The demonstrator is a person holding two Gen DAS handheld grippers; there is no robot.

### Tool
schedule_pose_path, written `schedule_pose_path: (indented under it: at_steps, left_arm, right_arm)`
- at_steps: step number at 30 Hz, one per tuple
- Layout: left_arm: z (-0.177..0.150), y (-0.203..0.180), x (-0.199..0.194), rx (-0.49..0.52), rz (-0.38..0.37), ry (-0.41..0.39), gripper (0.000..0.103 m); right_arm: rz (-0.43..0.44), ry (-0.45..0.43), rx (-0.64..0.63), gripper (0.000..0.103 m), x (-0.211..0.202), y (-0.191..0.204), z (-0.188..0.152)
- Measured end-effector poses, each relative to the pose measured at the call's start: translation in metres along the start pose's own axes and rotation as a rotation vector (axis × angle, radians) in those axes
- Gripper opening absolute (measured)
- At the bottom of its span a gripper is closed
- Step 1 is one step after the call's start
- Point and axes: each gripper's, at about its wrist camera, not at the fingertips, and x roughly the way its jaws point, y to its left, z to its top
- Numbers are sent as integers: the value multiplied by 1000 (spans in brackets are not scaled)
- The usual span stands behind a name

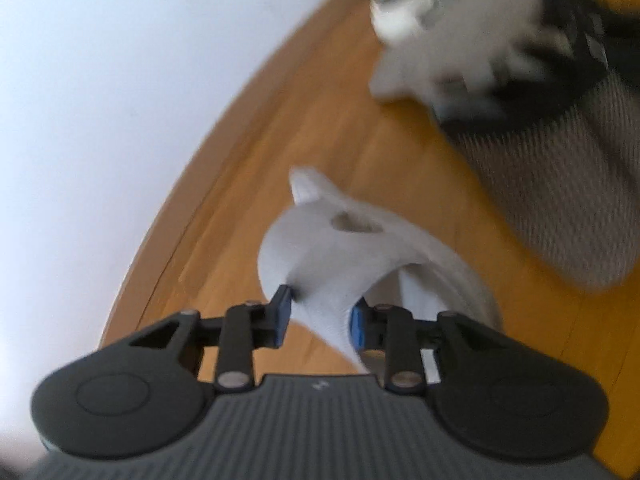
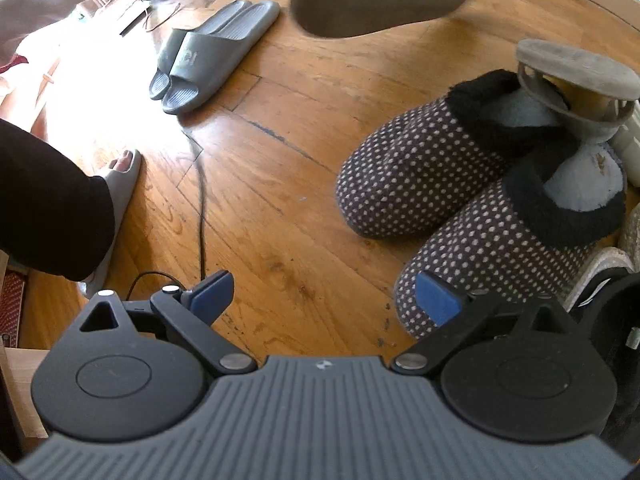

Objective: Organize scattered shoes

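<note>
A: While the left gripper point(image 1: 320, 314) pinched the white shoe point(image 1: 340, 248) at centre frame, blue pads pressed into its soft upper, where did it hang?

B: Off the wooden floor point(image 1: 248, 184), I judged, heel collar toward the camera, pull tab at upper middle. The left view was blurred, so contact with the floor couldn't be ruled out.

A: Right gripper point(image 2: 324, 298)?

B: Spread wide, nothing between the pads, hovering over bare boards at lower centre of its view.

A: Same shoe in the right view?

B: Probably the pale grey sole point(image 2: 380, 4) at top centre, tilted, airborne. Couldn't be certain.

A: Where should it go?

B: My guess, beside the dotted slippers point(image 2: 460, 184) at right, which sat touching, toes toward lower left. Carry it low, keep the pinch on the collar, since thin fabric could slip or fold. Set the sole flat, toe matching the slippers, then release.

A: Textures?

B: Slippers: dark knit with pale dots, black fleecy cuff, light lining. Grey slides point(image 2: 208, 56) at upper left: smooth moulded rubber, ribbed footbeds, lying side by side. An upturned shoe with a worn tan sole point(image 2: 576, 68) rested over the slippers at far right.

A: Hazards?

B: A black cable point(image 2: 200, 208) crossed the floor at left centre, near the person's foot point(image 2: 120, 188) in a pale slide.
</note>
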Motion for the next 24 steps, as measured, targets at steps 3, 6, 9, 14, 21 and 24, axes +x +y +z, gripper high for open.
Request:
schedule_pose_path:
  at_steps: [3, 6, 9, 14, 21, 24]
  left_arm:
    - [-5, -7, 5, -103, -92, 3, 40]
    - [1, -17, 2, -153, -212, -49, 45]
    - [4, -16, -16, -180, -302, -59, 78]
    - [-21, 9, -47, -318, -367, -35, 80]
    - [-81, 41, -82, -589, -363, 51, 80]
    - [-115, 57, -95, -778, -328, 76, 81]
  right_arm:
    - [-19, 18, -58, 99, 5, 10, 3]
    - [-14, 18, -67, 99, 4, 15, 9]
    - [-4, 13, -56, 99, 1, 12, 15]
    - [9, -34, 23, 100, -11, -2, 31]
    - [7, -95, 341, 102, -6, -18, 102]
    - [-33, -122, 502, 102, 16, -28, 135]
